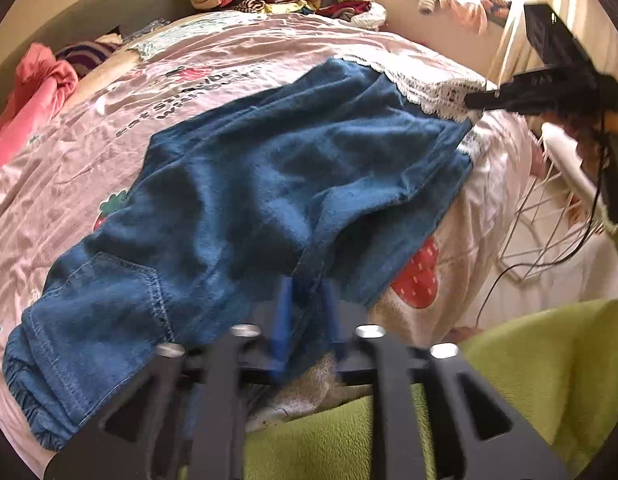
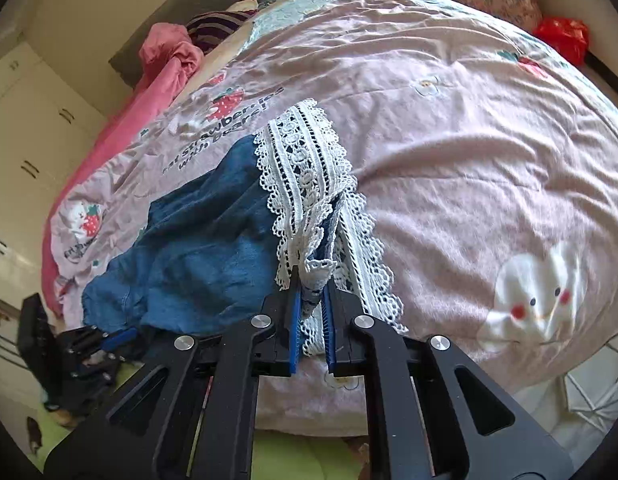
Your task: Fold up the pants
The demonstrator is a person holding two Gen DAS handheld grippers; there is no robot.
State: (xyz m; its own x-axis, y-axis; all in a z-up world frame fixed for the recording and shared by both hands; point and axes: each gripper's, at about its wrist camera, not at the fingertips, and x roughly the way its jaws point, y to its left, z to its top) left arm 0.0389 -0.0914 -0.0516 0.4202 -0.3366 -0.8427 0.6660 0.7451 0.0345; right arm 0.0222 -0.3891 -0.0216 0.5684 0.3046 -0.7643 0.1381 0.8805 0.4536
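Here, in the left wrist view, the pants (image 1: pixel 269 184) are lying spread across the pink quilt (image 1: pixel 229 52) on the bed. The left gripper (image 1: pixel 307 300) is standing part open, its jaws straddling a denim seam near the crotch; whether they are pinching it I cannot tell. In the right wrist view, the right gripper (image 2: pixel 312 304) is clamping the lace hem (image 2: pixel 309 184) tight. Judging from this, it should be carrying that hem over level, keeping the cloth taut.
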